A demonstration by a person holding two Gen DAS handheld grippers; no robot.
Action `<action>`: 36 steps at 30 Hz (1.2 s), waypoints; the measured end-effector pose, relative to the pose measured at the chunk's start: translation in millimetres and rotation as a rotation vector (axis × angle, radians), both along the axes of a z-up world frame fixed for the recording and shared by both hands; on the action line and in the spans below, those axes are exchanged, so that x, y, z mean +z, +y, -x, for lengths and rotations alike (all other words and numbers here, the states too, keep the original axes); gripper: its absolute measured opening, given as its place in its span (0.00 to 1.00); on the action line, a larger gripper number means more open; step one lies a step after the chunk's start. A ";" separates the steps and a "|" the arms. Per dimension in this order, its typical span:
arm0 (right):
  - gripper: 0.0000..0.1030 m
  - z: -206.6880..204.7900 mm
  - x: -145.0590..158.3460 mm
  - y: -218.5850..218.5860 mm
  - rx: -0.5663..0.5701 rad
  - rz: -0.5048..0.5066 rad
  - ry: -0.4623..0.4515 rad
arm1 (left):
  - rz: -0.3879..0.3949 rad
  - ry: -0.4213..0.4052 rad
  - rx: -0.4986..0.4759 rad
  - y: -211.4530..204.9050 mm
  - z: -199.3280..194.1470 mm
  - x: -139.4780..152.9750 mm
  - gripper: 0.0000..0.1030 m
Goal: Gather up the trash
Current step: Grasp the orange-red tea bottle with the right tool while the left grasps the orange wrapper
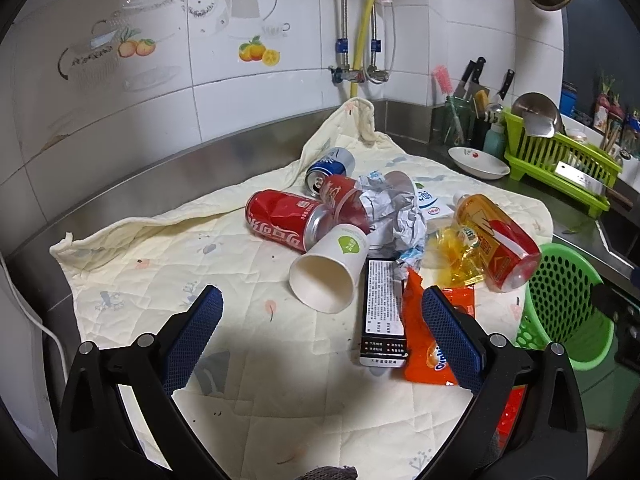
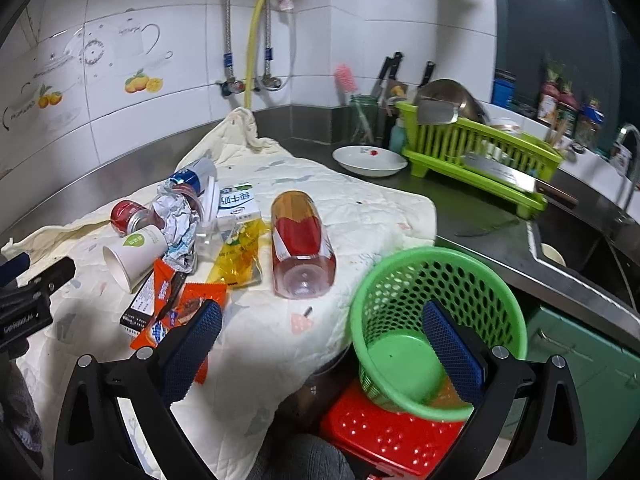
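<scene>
Lying untouched on the table (image 1: 120, 272), cans, paper cup (image 1: 328, 268) and wrappers remain; green basket (image 2: 436, 320), at four o'clock, sits empty; both tools (image 1: 322, 304) (image 2: 322, 316) hang released.

Walls: you face white glazed tiles (image 1: 256, 116), some printed with teapots, cups and oranges (image 1: 259, 53).
Pipes: a yellow hose (image 1: 366, 24) hangs between two braided metal hoses down to valves at the corner.
Counter: you work on a stainless steel counter (image 2: 492, 236) with a raised steel backsplash; a pale quilted cloth (image 1: 152, 264) covers much of it.
Right side: a lime dish rack (image 2: 480, 148) holds metal bowls; a white dish (image 2: 370, 160) sits just beside it, with knives upright behind.
Sink: a steel basin (image 2: 588, 248) lies at your far right, its tap at the edge.
Below: green cabinet fronts (image 2: 592, 376) under the counter.
Light: bright, even, indoor.
</scene>
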State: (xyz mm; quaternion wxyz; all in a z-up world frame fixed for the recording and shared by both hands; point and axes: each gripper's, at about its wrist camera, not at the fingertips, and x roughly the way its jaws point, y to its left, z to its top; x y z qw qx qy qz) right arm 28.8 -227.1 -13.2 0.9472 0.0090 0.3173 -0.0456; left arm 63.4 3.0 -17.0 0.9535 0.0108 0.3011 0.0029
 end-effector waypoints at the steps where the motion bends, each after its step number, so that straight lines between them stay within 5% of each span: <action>1: 0.94 -7.9 0.9 -1.0 0.020 -0.005 0.008 | -0.004 0.004 -0.002 0.3 -1.6 -0.9 0.95; 22: 0.91 -172.7 -34.6 -4.4 0.206 0.060 0.289 | 0.020 0.090 -0.034 7.6 -25.5 -22.9 0.86; 25: 0.82 -187.5 -44.5 -4.3 0.207 0.042 0.328 | 0.005 0.090 -0.061 0.6 -25.9 -24.6 0.83; 36: 0.74 -224.3 -74.9 -8.3 0.211 -0.006 0.437 | -0.006 0.106 -0.160 -22.1 -30.9 -26.5 0.80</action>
